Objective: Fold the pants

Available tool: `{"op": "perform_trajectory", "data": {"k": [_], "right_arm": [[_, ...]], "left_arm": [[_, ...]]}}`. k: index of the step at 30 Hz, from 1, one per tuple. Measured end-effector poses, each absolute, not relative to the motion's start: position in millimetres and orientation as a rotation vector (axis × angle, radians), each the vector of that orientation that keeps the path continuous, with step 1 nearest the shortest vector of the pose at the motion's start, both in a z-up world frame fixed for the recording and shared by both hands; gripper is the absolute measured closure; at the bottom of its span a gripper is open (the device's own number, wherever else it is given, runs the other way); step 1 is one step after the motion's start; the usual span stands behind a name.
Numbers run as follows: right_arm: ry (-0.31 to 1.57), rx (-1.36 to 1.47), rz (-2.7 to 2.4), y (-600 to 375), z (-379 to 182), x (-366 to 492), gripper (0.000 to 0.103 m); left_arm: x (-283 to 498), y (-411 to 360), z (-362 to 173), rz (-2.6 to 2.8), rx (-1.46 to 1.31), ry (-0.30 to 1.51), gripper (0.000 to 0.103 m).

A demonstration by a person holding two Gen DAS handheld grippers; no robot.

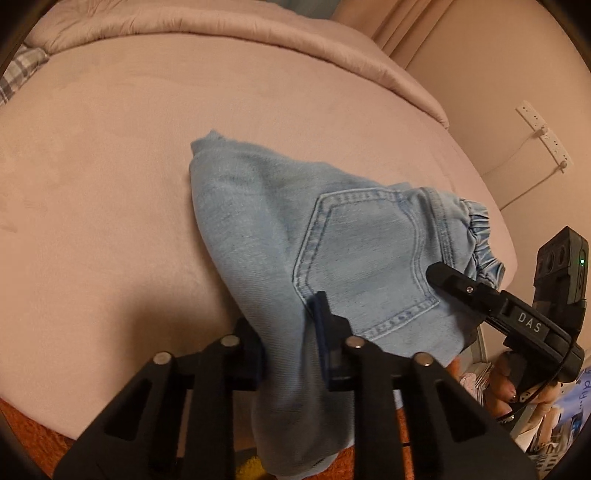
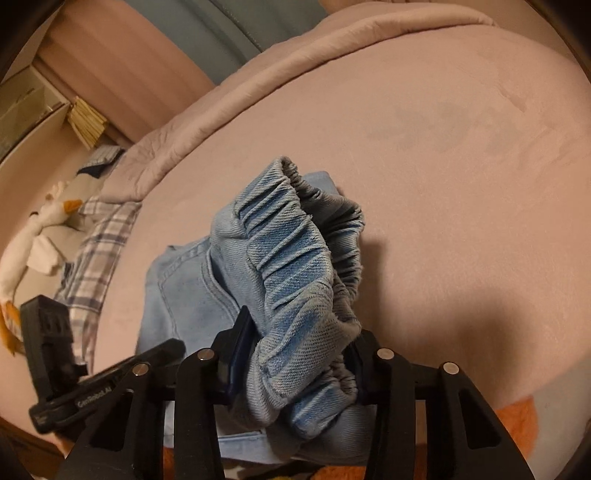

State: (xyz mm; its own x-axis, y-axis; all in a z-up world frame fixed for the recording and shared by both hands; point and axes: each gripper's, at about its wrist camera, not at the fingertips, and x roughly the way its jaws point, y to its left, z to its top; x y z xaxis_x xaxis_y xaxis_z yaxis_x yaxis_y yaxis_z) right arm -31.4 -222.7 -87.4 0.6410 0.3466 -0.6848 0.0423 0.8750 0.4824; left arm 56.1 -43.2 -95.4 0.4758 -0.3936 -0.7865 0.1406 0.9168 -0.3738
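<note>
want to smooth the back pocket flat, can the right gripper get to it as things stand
Probably not right now. The right gripper is shut on the elastic waistband of the pants. The back pocket lies uncovered on top, so the way is free once it lets go.

Looking like a home bedroom: a bed [image 1: 110,155] wearing a pink sheet, with a rolled pink comforter [image 1: 221,33] lying along its far edge. Sitting beside it, a plaid pillow [image 2: 99,251] and a plush goose [image 2: 40,229]; hanging behind, pink curtains [image 2: 122,66].
</note>
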Motion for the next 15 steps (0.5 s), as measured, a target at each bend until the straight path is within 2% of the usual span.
{"op": "perform_trajectory", "data": {"k": [15], "right_arm": [[0.712, 0.333, 0.199, -182, -33, -5, 0.06]], "left_arm": [[75, 16, -50, -0.294, -0.27, 0.868, 0.082]]}}
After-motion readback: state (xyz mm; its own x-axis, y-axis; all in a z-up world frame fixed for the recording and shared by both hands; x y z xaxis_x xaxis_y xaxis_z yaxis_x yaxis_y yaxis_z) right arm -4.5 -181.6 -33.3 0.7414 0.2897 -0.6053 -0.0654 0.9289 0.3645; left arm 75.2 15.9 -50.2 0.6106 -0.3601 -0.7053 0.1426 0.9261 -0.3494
